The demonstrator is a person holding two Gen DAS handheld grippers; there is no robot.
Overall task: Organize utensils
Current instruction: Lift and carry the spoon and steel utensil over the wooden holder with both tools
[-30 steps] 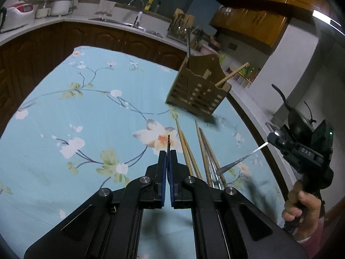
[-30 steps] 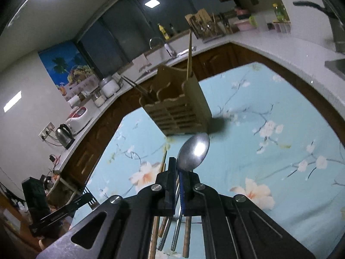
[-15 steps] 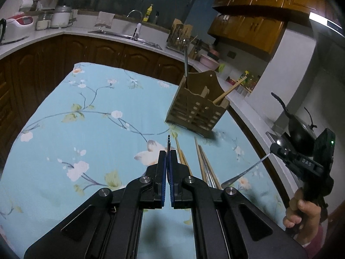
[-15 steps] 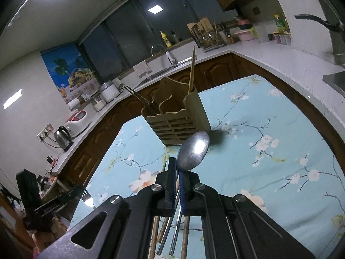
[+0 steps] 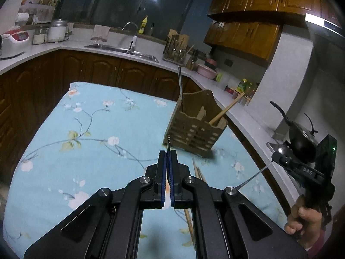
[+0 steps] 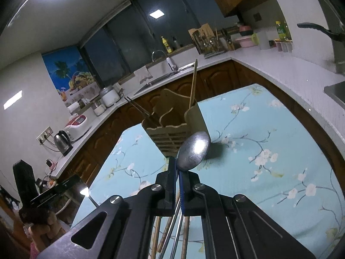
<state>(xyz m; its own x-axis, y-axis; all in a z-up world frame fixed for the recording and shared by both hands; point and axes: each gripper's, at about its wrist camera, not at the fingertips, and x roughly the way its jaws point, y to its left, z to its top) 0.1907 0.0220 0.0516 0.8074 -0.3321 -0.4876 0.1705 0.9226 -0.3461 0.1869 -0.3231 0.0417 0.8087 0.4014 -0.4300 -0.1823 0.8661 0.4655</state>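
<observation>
Left wrist view: left gripper clamped on a fork, tines up, short of the wooden holder. Right gripper pinches a spoon, bowl raised. Both mid-carry; next, I'd judge, each handle needs lowering into an open compartment.
</observation>
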